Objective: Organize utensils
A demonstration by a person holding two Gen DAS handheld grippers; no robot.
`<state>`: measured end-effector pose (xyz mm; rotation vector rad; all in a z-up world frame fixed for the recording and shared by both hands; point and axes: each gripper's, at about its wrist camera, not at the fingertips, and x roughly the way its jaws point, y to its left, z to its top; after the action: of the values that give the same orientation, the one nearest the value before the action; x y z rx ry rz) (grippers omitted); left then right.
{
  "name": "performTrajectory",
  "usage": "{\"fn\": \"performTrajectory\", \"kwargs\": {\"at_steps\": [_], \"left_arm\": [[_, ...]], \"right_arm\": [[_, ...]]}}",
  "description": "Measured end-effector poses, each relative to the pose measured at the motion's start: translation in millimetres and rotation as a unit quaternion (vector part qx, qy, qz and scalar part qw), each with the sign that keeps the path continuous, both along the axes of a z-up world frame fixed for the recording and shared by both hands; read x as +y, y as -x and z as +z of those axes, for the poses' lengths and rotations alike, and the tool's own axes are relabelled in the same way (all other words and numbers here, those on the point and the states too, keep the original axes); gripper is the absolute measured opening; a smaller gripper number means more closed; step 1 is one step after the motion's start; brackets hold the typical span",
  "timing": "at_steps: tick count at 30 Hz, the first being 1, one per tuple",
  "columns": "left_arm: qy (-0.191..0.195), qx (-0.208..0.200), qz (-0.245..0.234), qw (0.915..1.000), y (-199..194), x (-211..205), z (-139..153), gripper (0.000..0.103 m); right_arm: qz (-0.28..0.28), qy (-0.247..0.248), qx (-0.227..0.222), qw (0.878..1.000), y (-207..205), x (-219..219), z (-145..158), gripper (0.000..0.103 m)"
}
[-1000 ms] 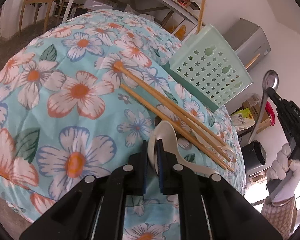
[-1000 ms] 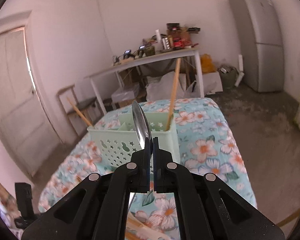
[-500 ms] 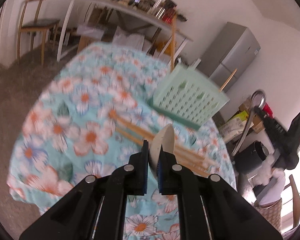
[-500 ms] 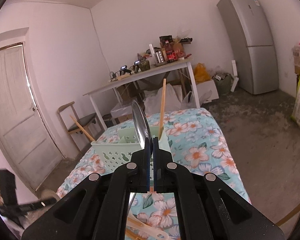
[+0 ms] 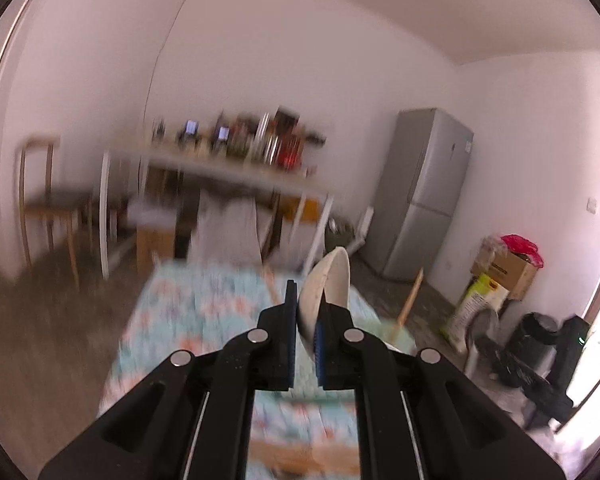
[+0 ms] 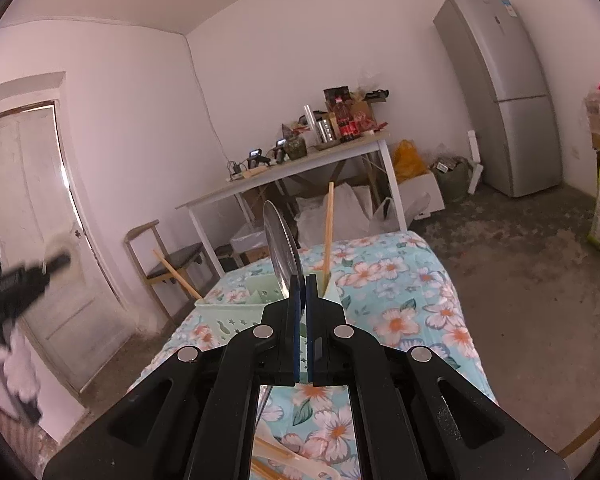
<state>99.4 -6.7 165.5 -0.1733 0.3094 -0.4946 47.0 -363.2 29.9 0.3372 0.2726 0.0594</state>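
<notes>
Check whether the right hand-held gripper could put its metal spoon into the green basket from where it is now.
Probably yes. The right hand-held gripper is shut on the metal spoon, and the green basket sits just beyond it with its top open. Only two chopsticks stand at its ends, leaving the middle free.

Floral-clothed bench (image 6: 412, 292) carries the mint utensil basket (image 6: 236, 316), and down at the near edge lie wooden chopsticks (image 6: 270, 472) and a white spoon (image 6: 300, 466).
</notes>
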Motion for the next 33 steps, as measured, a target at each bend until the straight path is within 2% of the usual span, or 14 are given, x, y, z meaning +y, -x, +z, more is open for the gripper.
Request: {"fn": "performTrajectory", "kwargs": {"at_steps": [3,7,15,20,22,25,28,31,33], "left_arm": [[-0.033,-0.044,0.010,0.9984,-15.1,-21.2,17.7,0.006],[-0.114,-0.082,0.032,0.9896,-42.8,-57.9,18.0,0.007],[-0.248,-0.073,0.038,0.9652,-82.5,-114.9,-18.4,0.007],[-0.286,-0.042,0.030,0.9568,-102.9,-131.9,-43.2,0.007],[-0.288,-0.024,0.025,0.9570,-107.2,-135.9,-50.2,0.007],[-0.259,0.027,0.005,0.9655,-122.1,-135.4,-55.3,0.010],[-0.194,0.087,-0.025,0.9767,-137.4,-126.4,-60.7,0.012],[-0.155,0.124,-0.041,0.9791,-145.6,-120.2,-66.5,0.021],[-0.149,0.134,-0.039,0.9790,-147.0,-120.0,-70.9,0.025]], "right_arm": [[0.002,-0.002,-0.005,1.000,-1.3,-2.2,0.8,0.001],[0.003,-0.006,-0.005,1.000,-2.5,-6.1,-1.9,0.001],[-0.001,-0.014,0.003,1.000,-5.4,-12.4,-9.5,0.001],[-0.001,-0.019,0.009,1.000,-6.1,-14.6,-14.9,0.001],[0.000,-0.022,0.012,1.000,-7.3,-14.5,-16.2,0.001],[0.000,-0.024,0.015,1.000,-7.5,-14.4,-17.1,0.001],[0.000,-0.025,0.014,1.000,-3.8,-13.8,-16.5,0.001],[0.000,-0.024,0.017,1.000,-4.3,-13.3,-16.2,0.001],[0.000,-0.023,0.018,1.000,-3.9,-13.6,-15.2,0.001]]}}
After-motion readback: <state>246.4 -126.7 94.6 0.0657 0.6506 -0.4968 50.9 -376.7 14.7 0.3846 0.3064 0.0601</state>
